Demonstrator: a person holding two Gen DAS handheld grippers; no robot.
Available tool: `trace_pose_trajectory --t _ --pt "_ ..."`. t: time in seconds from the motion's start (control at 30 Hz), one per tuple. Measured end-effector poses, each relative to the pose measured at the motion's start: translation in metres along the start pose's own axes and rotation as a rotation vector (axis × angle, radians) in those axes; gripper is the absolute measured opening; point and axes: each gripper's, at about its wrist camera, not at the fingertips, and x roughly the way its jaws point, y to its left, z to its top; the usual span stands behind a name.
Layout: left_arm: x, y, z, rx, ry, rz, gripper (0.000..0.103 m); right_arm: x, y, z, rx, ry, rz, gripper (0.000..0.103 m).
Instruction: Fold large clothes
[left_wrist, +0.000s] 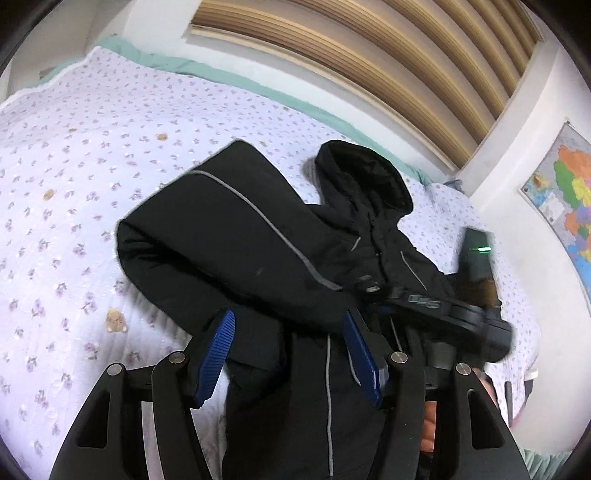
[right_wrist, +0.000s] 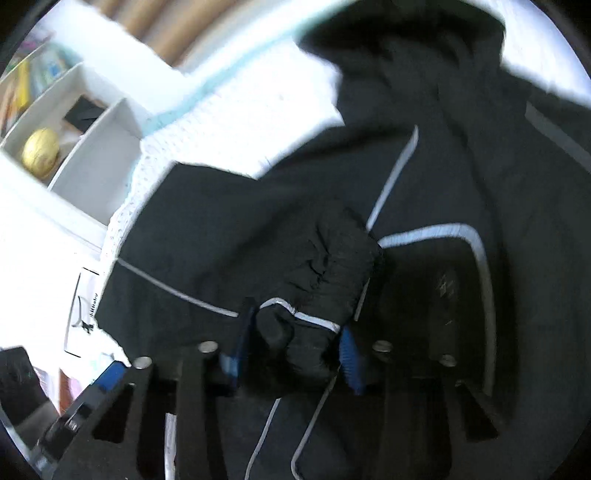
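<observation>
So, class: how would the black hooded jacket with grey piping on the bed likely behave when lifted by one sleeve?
The black hooded jacket with grey piping would probably sag limply, since its sleeve already folds loosely over the body. The bunched cuff between the right gripper pads suggests it crumples easily. Its smooth shell may slip in a shallow pinch.

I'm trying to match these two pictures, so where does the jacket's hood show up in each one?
Left wrist: the hood lies right of centre, above the middle, at the far end of the jacket.
Right wrist: hood at the top, right of centre, blurred.
Shared landmark: the mint-edged bedspread beneath the jacket.
</observation>
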Motion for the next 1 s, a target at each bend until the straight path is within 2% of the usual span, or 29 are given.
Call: trace_pose_trajectory --t 0.13,0.27,0.4,0.53,0.57,0.6,0.67,0.7,0.73,0.8,0.87,0.9,0.97,1.0 --pt "-0.012 -0.015 0.006 0.022 -0.03 0.019 0.062 -0.058 0.012 0.01 -0.128 -0.144 -0.023 0.04" --pt "-0.02 -0.045 0.019 0.069 -0.08 0.015 0.062 -0.128 -0.005 0.031 -0.24 -0.253 -0.093 0.039" --pt "-0.004 -0.073 0.029 0.078 -0.056 -0.055 0.062 -0.184 -0.038 0.046 -0.33 -0.293 -0.164 0.039" --pt "0.03 -0.11 0.023 0.147 0.021 -0.113 0.063 -0.215 -0.074 0.049 -0.381 -0.313 -0.255 0.04" --pt "0.037 -0.115 0.02 0.153 0.042 -0.153 0.063 -0.218 -0.084 0.049 -0.386 -0.306 -0.286 0.04" --pt "0.043 -0.119 0.015 0.152 0.063 -0.225 0.062 -0.219 -0.094 0.05 -0.381 -0.294 -0.306 0.04" --pt "0.051 -0.12 0.008 0.137 0.128 -0.48 0.063 -0.208 -0.126 0.05 -0.335 -0.234 -0.341 0.04" --pt "0.053 -0.118 0.007 0.125 0.148 -0.556 0.063 -0.2 -0.142 0.048 -0.307 -0.198 -0.357 0.04" --pt "0.054 -0.115 0.007 0.121 0.139 -0.546 0.063 -0.193 -0.154 0.045 -0.291 -0.172 -0.365 0.04" --pt "0.062 -0.109 0.009 0.126 0.125 -0.389 0.063 -0.175 -0.181 0.039 -0.247 -0.109 -0.366 0.04" --pt "0.08 -0.098 0.011 0.11 0.15 -0.253 0.063 -0.158 -0.204 0.03 -0.201 -0.042 -0.358 0.04" --pt "0.093 -0.09 0.01 0.093 0.17 -0.179 0.062 -0.151 -0.211 0.028 -0.187 -0.022 -0.365 0.041" --pt "0.134 -0.069 0.002 0.063 0.259 0.011 0.062 -0.141 -0.225 0.019 -0.168 0.014 -0.392 0.045" --pt "0.149 -0.061 -0.003 0.051 0.298 0.066 0.059 -0.139 -0.23 0.017 -0.155 0.02 -0.384 0.047"
